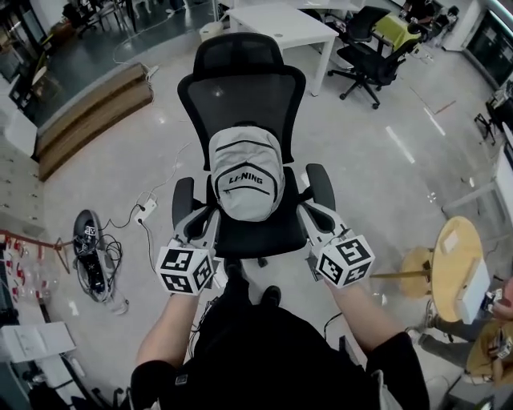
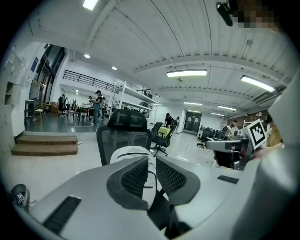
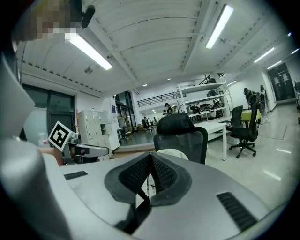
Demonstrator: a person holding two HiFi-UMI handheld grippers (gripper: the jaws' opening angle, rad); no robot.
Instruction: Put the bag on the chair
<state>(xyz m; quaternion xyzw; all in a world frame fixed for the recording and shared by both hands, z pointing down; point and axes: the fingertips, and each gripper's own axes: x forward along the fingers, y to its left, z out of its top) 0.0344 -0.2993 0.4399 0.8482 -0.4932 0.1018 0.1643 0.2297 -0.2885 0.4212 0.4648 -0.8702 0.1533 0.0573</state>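
The chair (image 1: 240,52) is standing in the middle of a pale floor (image 1: 385,176), and the room is opening up on its right, with bare floor running far back. On the left things are crowding in: cables (image 1: 120,228) are trailing across the floor near the chair's base, and wooden steps (image 1: 88,112) are lying further off. A white table (image 1: 280,24) is sitting just beyond the backrest (image 1: 240,100), and a round table (image 1: 457,256) is standing well apart at the near right.

The bag (image 1: 246,182) is resting on the seat (image 1: 256,236), upright, leaning against the backrest between the two armrests (image 1: 183,196). It is showing light grey, with black piping and black lettering across its front.

The left gripper (image 1: 202,224) is hovering by the seat's near left corner, its jaws standing a narrow slit apart with nothing between them. The right gripper (image 1: 317,218) is hanging by the near right corner, jaws pressed together on nothing. The bag is sitting just beyond both.
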